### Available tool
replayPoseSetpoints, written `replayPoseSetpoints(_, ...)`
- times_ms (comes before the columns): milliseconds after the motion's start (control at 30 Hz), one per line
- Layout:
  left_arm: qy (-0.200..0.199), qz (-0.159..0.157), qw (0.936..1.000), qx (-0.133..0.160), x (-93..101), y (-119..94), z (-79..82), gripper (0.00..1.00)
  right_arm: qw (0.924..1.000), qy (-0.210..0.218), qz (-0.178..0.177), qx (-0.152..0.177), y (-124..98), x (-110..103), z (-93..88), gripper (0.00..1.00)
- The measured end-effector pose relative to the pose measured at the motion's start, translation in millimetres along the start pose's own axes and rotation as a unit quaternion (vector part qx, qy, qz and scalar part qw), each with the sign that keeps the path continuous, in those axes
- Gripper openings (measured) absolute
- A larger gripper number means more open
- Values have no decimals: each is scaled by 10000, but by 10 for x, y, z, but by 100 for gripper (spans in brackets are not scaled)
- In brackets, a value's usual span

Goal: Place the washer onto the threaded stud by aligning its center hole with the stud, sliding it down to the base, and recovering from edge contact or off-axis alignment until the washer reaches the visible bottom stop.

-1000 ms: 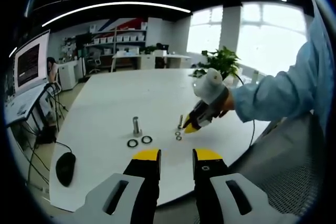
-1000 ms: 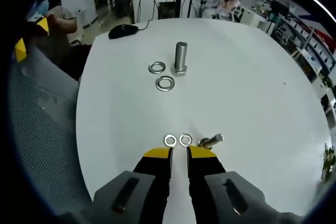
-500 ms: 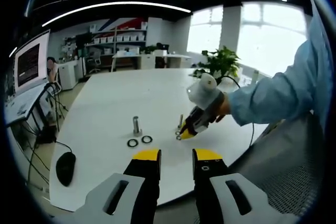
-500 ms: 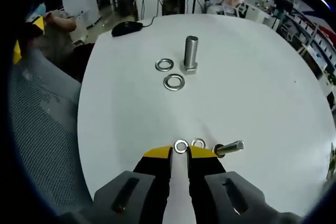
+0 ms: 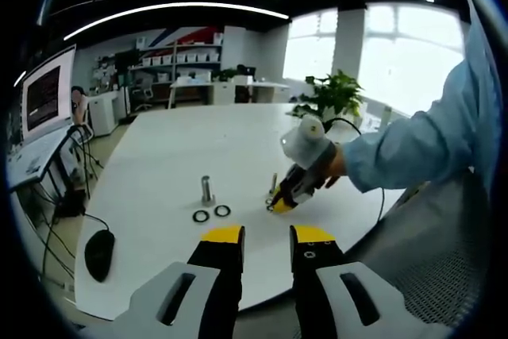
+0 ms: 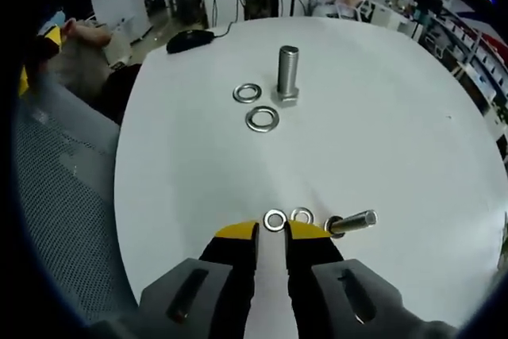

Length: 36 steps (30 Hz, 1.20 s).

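Yellow-tipped right gripper (image 6: 271, 232) has crept up to the nearest small washer (image 6: 275, 220), low centre of its view, jaws slightly apart (nothing gripped yet); small stud (image 6: 352, 221) beside it.

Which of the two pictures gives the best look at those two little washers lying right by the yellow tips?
The right gripper view: the two small washers lie just ahead of the right gripper, holes plainly visible, beside the small stud. In the left gripper view they are far off, mostly hidden at that gripper's tips.

Bright window (image 5: 405, 61) glare, ceiling strip lights (image 5: 175, 12), sharp centre, fisheye-bent edges.
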<state>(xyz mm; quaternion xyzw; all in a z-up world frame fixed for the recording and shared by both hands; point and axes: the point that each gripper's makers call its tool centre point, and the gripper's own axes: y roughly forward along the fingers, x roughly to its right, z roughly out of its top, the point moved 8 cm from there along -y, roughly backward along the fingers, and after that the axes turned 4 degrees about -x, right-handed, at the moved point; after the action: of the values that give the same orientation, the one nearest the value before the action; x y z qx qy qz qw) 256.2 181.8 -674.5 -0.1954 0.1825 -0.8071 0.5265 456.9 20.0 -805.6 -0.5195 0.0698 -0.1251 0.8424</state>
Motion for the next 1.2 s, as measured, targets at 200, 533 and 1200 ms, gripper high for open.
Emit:
replayPoseSetpoints(200, 5, -5, 10000, -4, -1, 4, 1, 20, 10000, -39, -43, 18, 8, 25, 16, 16)
replayPoseSetpoints(533, 8, -15, 10000, -11, 0, 3, 0, 20, 10000, 22, 33, 14, 14, 13, 31, 15)
replayPoseSetpoints(1200, 3, -19, 10000, -35, 2, 4, -4, 20, 9999, -28, 14, 105, 22, -29, -8, 15)
